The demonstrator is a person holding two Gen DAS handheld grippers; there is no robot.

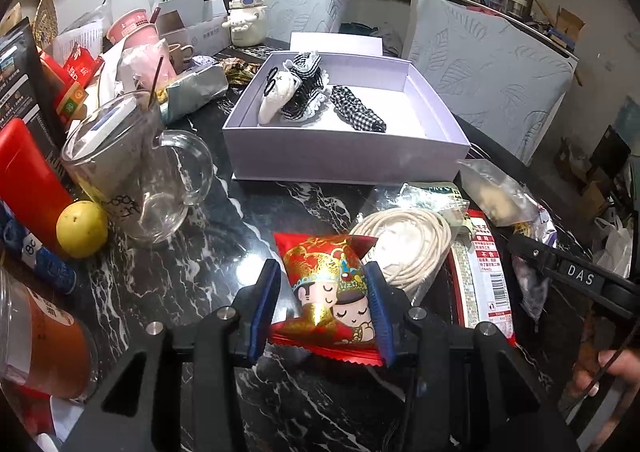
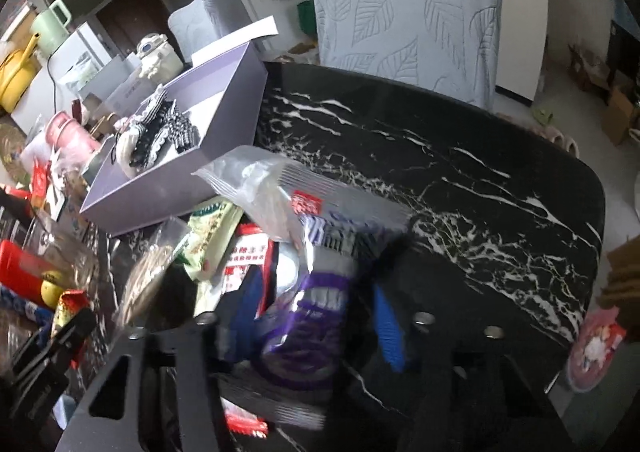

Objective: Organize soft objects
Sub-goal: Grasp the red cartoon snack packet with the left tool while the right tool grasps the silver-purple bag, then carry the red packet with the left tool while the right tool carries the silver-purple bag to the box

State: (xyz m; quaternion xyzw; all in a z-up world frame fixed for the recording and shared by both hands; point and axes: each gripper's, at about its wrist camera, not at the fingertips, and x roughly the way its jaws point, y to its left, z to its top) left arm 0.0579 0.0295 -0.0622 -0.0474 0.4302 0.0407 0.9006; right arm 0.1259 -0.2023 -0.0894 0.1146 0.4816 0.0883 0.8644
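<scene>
The left gripper [image 1: 323, 310] has its jaws clenched on a red packet [image 1: 330, 292] at lower centre, lifted to carry toward the box [image 1: 344, 162] at upper centre, probably. The right gripper [image 2: 316, 316] straddles a purple packet [image 2: 308, 328]; whether it grips is unclear through blur.

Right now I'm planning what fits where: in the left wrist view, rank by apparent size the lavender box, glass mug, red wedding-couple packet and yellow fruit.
1. Lavender cardboard box.
2. Clear glass mug and red foil wedding-couple packet: alike, and the packet lies nearer the camera, so unranked.
3. Round yellow fruit.
</scene>
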